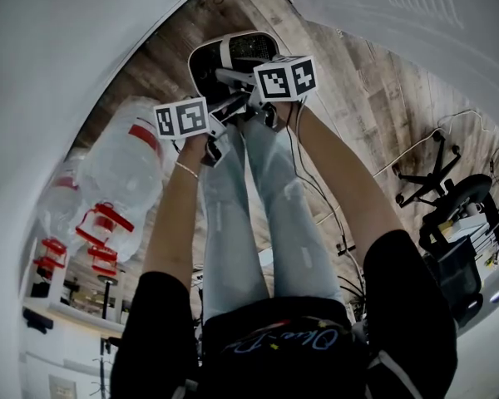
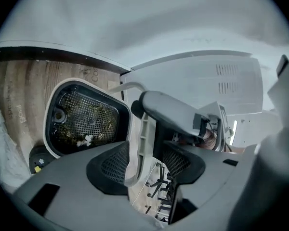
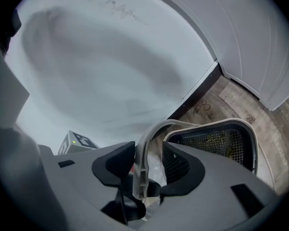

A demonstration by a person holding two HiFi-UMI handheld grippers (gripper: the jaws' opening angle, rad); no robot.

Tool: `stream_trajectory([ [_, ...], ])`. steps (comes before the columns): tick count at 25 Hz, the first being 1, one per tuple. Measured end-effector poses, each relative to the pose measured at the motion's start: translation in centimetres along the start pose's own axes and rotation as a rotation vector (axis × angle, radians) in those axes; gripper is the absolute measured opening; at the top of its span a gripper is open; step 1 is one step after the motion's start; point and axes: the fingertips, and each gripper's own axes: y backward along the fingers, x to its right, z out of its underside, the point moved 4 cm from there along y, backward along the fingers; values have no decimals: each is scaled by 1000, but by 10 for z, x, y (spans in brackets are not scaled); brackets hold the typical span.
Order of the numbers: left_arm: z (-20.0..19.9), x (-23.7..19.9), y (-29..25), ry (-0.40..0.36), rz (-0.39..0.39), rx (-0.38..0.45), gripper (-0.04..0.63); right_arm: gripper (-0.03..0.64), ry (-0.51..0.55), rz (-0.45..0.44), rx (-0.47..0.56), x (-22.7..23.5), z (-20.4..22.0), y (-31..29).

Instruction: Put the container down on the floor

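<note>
Left tongs [image 2: 144, 165] and right tongs [image 3: 147, 163] straddle container handle [image 2: 138, 138].

1. This is an indoor workroom, most like an office.
2. The floor [image 1: 374, 98] is laid in pale wood-look planks and runs to plain white walls [image 1: 58, 48], with a dark skirting board [image 3: 195, 93] along the foot of one.
3. A black swivel chair [image 1: 432, 177] on a star base stands on the planks at the right, with more dark office seating [image 1: 457, 264] near the right edge.
4. Thin cables [image 1: 316, 198] trail loose across the floor.
5. Large clear water bottles [image 1: 125, 169] with red bands and red handles, the dispenser kind, are gathered along the left wall.
6. A white casing with rows of vent slots [image 2: 231, 78] stands close to the wall.
</note>
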Motion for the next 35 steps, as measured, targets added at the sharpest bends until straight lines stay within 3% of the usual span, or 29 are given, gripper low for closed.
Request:
stream_trajectory([
  [17, -1, -39, 57, -19, -271, 63, 238, 166, -4, 34, 12, -19, -4, -2],
  [27, 1, -58, 91, 3, -335, 92, 235, 166, -63, 71, 77, -23, -5, 0],
  [32, 3, -50, 96, -67, -366, 125, 181, 120, -107, 54, 117, -33, -5, 6],
  [35, 2, -44, 98, -108, -395, 156, 107, 78, -101, 64, 131, -35, -5, 10],
])
